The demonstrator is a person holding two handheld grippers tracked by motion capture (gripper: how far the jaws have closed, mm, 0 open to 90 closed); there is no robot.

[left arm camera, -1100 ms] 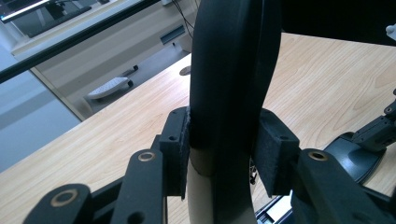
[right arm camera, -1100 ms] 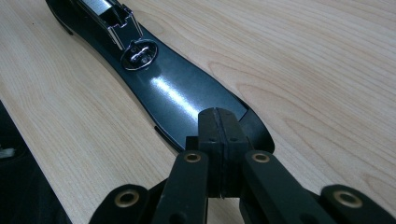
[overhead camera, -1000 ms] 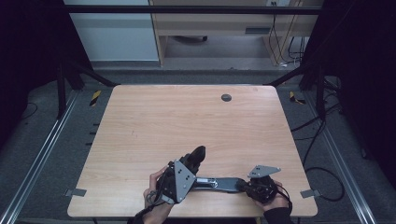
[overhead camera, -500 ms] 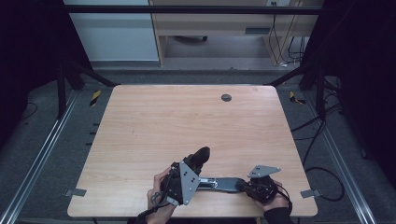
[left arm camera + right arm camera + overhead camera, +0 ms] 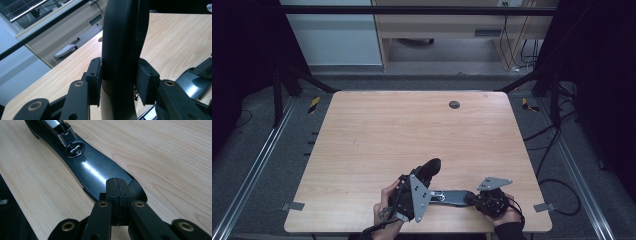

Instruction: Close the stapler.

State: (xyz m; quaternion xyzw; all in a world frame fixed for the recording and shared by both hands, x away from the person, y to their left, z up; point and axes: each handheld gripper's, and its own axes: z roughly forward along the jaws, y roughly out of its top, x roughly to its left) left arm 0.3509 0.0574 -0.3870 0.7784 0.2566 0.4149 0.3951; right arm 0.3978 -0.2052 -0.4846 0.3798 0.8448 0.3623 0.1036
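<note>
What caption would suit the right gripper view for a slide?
Shut right gripper pressing on the flat base of a glossy black stapler lying on the wooden table.

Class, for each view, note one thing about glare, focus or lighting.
High view: table evenly lit, surroundings dark. Left gripper view: the black arm looms close and soft. Right gripper view: bright glare streak on the glossy base, wood grain sharp.

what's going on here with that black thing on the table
A person works at a wooden table with a tool in each hand. It looks like a stapler opened out flat: the right tool, shut, presses on the end of its flat black base, which lies on the table. The left tool grips the black upper arm, raised above the tabletop.
</note>
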